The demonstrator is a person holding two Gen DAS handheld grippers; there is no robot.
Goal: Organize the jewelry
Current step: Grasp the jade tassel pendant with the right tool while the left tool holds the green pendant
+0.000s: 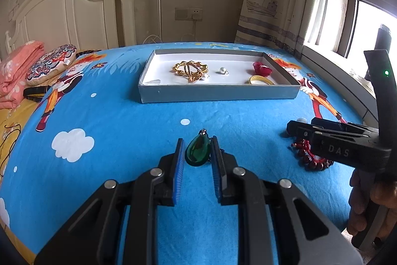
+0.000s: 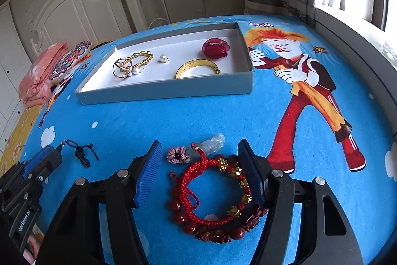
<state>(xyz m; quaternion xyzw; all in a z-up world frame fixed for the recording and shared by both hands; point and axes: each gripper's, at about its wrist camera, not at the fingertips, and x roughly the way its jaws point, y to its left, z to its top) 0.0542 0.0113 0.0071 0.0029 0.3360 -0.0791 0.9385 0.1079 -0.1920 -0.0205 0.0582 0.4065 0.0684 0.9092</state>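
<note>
Blue cartoon-print bedsheet (image 2: 198,116) carries a shallow grey cardboard tray (image 2: 173,91) already collecting jewelry. Left tongs (image 1: 197,153) clamp a green teardrop pendant (image 1: 197,150), presumably tray-bound; right tongs (image 2: 198,173) stand apart, straddling 2 red bead-and-cord bracelets (image 2: 211,200), ungripped.

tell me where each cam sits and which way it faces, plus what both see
Left wrist: on the left gripper, looking down its fingers across the bed; green pendant between the pads; a hand holds the right gripper at right.
Right wrist: on the right gripper, angled down at red bracelets between open fingers; the left gripper's tip shows at left.
Shared: grey tray holding gold jewelry, headboard, curtain.
</note>
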